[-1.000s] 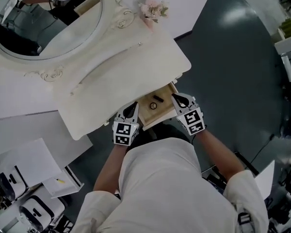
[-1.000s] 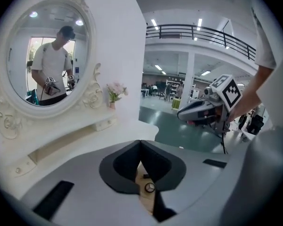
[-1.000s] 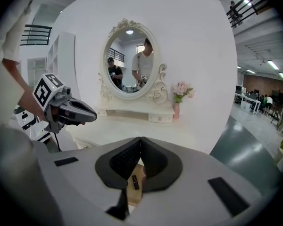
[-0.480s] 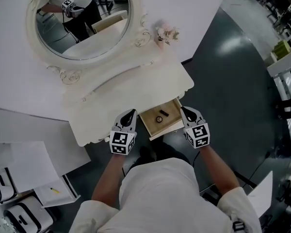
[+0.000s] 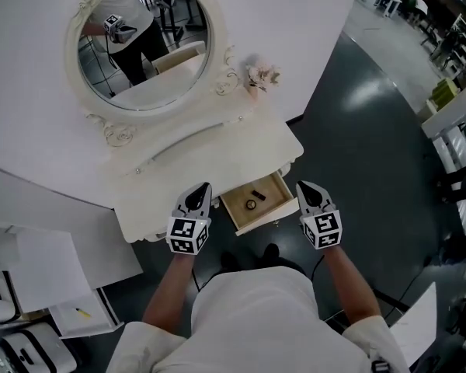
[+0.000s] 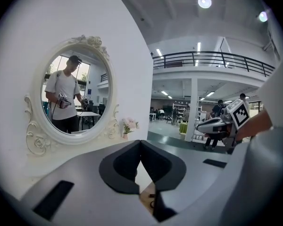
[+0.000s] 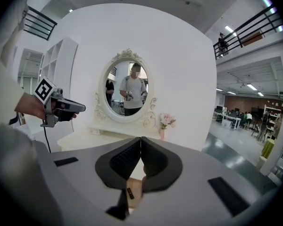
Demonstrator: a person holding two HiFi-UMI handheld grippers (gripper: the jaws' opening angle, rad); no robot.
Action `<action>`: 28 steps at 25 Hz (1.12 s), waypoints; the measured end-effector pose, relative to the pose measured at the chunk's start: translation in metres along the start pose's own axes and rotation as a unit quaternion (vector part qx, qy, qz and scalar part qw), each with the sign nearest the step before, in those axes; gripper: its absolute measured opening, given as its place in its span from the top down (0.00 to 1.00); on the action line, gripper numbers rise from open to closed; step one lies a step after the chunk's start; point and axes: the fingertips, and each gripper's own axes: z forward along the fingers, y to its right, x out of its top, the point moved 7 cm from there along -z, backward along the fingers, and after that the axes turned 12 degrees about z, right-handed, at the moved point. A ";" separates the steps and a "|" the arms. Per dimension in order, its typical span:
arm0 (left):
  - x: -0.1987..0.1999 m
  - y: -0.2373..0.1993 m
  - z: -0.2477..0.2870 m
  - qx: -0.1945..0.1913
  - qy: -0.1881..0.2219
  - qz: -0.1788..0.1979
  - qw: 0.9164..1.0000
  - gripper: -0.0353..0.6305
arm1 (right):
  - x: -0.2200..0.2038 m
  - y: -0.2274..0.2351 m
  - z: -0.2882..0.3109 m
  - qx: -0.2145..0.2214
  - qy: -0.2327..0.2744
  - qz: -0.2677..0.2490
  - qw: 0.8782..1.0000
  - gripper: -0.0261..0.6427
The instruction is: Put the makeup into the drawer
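So: compared with 1 s ago, both hand-held grippers have come up and off the drawer (image 5: 267, 217). They were sitting at its 2 front corners. Now the left hand-held gripper (image 5: 201, 187) hangs over the desk (image 5: 210, 158) front edge just left of the drawer. The right hand-held gripper (image 5: 304, 186) is out over bare floor (image 5: 373, 154) just right of it. Neither touches the drawer as far as I can tell. Both have jaws pressed together with nothing between them, confirmed in each gripper view. Makeup (image 5: 258, 194) is in the drawer: 1 short black stick plus 1 small ring-shaped piece beside it, both flat on the wooden bottom. Drawer is pulled out, same as before. My read: placing is done and this is the retreat; the only open item is pushing the drawer shut, if that's wanted. Clearance: the drawer sticks out past the scalloped desk edge toward the person, so its front panel and 2 corners are what could get clipped on any move back in. Right side has plenty of open floor. Left is tighter: desk edge under the left one, then a lower white surface with papers (image 5: 31, 259) further left. Mirror (image 5: 144, 45) and flower vase (image 5: 260, 76) sit at the back, well apart from both.
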 end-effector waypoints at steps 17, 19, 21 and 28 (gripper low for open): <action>0.027 0.015 0.015 0.053 0.023 0.019 0.998 0.92 | 0.008 0.062 -0.006 0.007 0.018 0.007 1.000 0.92; 0.030 0.013 0.018 0.051 0.026 0.021 0.998 0.92 | 0.012 0.065 -0.003 0.007 0.021 0.007 1.000 0.92; 0.031 0.011 0.020 0.052 0.026 0.020 0.998 0.92 | 0.016 0.067 0.000 0.007 0.024 0.010 1.000 0.92; 0.033 0.010 0.021 0.047 0.024 0.022 0.998 0.92 | 0.024 0.069 0.001 0.010 0.033 0.012 0.999 0.92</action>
